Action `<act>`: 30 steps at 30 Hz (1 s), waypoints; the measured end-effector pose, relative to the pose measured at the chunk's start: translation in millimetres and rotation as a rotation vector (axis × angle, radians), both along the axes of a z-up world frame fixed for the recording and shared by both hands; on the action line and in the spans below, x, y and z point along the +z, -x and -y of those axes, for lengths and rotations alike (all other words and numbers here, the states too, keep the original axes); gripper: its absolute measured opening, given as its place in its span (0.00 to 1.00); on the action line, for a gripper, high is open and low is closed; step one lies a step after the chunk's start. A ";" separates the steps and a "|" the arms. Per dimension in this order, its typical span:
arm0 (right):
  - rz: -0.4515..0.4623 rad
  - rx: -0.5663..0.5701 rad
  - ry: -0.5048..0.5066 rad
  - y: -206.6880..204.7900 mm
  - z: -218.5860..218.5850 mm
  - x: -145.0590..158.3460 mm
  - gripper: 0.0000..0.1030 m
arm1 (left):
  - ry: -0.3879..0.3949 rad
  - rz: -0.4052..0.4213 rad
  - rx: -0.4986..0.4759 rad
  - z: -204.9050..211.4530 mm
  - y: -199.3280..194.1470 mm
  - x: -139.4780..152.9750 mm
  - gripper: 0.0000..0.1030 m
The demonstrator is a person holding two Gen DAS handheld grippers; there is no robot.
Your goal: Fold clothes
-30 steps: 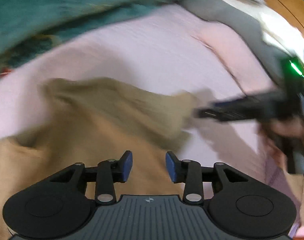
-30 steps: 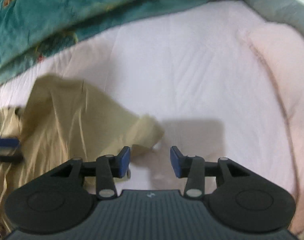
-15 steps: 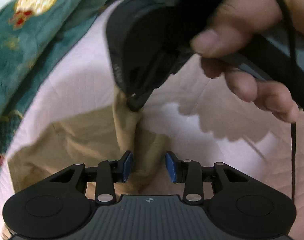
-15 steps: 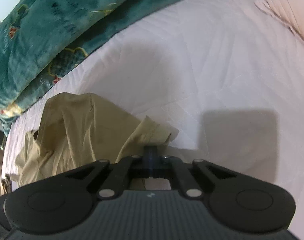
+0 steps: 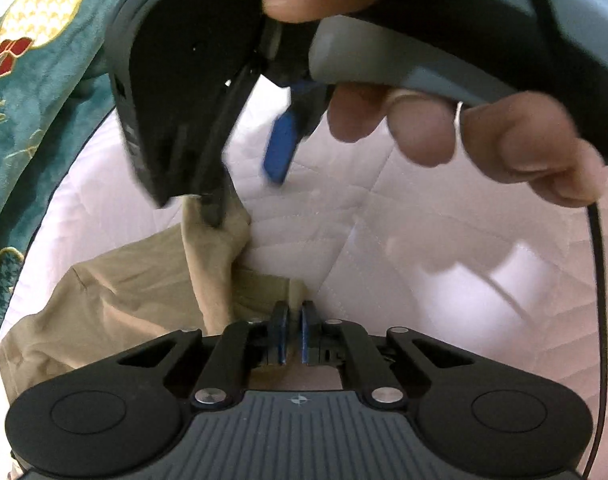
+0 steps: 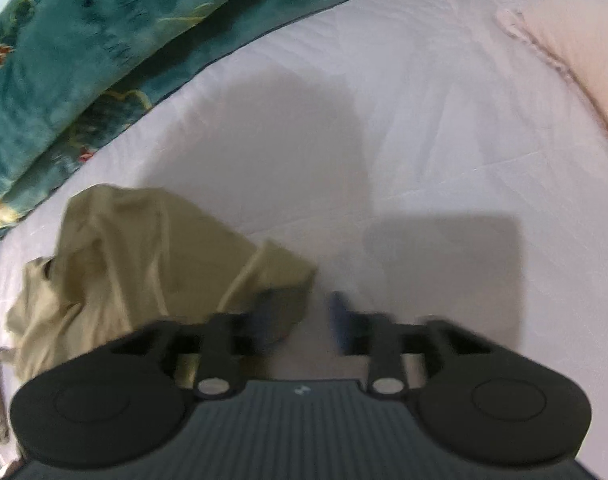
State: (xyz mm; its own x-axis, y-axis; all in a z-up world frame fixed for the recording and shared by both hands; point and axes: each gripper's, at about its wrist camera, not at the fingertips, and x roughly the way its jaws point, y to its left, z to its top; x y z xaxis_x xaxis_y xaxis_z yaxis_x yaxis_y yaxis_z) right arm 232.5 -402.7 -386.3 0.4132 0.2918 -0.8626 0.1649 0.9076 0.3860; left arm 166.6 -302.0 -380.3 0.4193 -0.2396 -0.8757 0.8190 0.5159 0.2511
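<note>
A tan garment (image 5: 136,280) lies crumpled on the white quilted bed (image 5: 404,240); it also shows in the right wrist view (image 6: 144,248). My left gripper (image 5: 292,336) is shut on the garment's edge, a strip of cloth pinched between its blue pads. My right gripper (image 6: 300,316) is open, its fingers blurred, with the garment's corner lying by the left finger. In the left wrist view the right gripper (image 5: 248,168) hangs above the cloth with one finger touching it and the other blue pad (image 5: 280,148) apart.
A teal patterned blanket (image 6: 84,60) lies along the far left of the bed, also seen in the left wrist view (image 5: 20,92). A pale pink pillow (image 6: 576,52) sits at the far right. A black cable (image 5: 600,300) hangs from the right hand.
My left gripper has shut on the garment's edge. My right gripper, shut on the corner half a second ago, has opened and released it.
</note>
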 end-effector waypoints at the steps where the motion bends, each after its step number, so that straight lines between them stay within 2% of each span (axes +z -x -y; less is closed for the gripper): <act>1: 0.009 -0.011 -0.001 0.1 0.6 0.0 0.56 | -0.003 0.003 -0.005 -0.8 0.1 0.6 0.10; 5: 0.030 -0.013 -0.084 -3.1 0.8 -3.6 0.56 | -0.007 0.008 -0.018 -5.0 -0.4 2.9 0.12; 6: 0.037 -0.015 -0.104 -3.9 0.5 -5.2 0.51 | 0.004 0.002 -0.017 -7.0 -1.6 3.4 0.10; 8: 0.038 -0.028 -0.122 -5.7 0.1 -10.5 0.04 | 0.027 -0.013 -0.011 -11.3 -4.5 4.5 0.06; 11: 0.069 -0.021 -0.105 -2.1 -0.9 -4.9 0.04 | 0.095 -0.054 0.016 -21.6 -13.2 12.5 0.03; 16: 0.177 0.020 -0.022 4.5 1.7 39.6 0.04 | 0.228 -0.045 0.039 -27.1 -15.8 44.1 0.03; 19: 0.228 0.061 0.038 -2.9 -1.5 59.8 0.04 | 0.279 -0.052 0.061 -22.0 -23.8 55.8 0.03; 21: 0.233 0.094 0.095 -8.3 -8.9 62.2 0.04 | 0.296 -0.073 0.073 -18.3 -30.5 55.7 0.03; 23: 0.191 0.104 0.139 -17.1 -13.6 53.1 0.05 | 0.258 -0.121 0.099 -12.6 -42.0 43.8 0.08; 24: 0.156 0.103 0.157 -22.1 -14.9 46.8 0.06 | 0.224 -0.144 0.115 -11.0 -46.7 37.2 0.14; 26: 0.069 0.063 0.154 -28.3 -10.1 34.4 0.13 | 0.179 -0.178 0.146 -14.2 -54.2 34.7 0.15; 27: 0.048 0.044 0.144 -27.9 -7.2 32.8 0.15 | 0.206 -0.177 0.148 -21.6 -53.8 44.0 0.17; 29: 0.080 0.018 0.133 -17.4 -3.8 46.2 0.25 | 0.245 -0.175 0.147 -36.7 -50.6 63.5 0.32; 30: 0.097 0.003 0.134 -11.2 -2.5 55.1 0.27 | 0.251 -0.170 0.150 -46.7 -47.7 75.1 0.39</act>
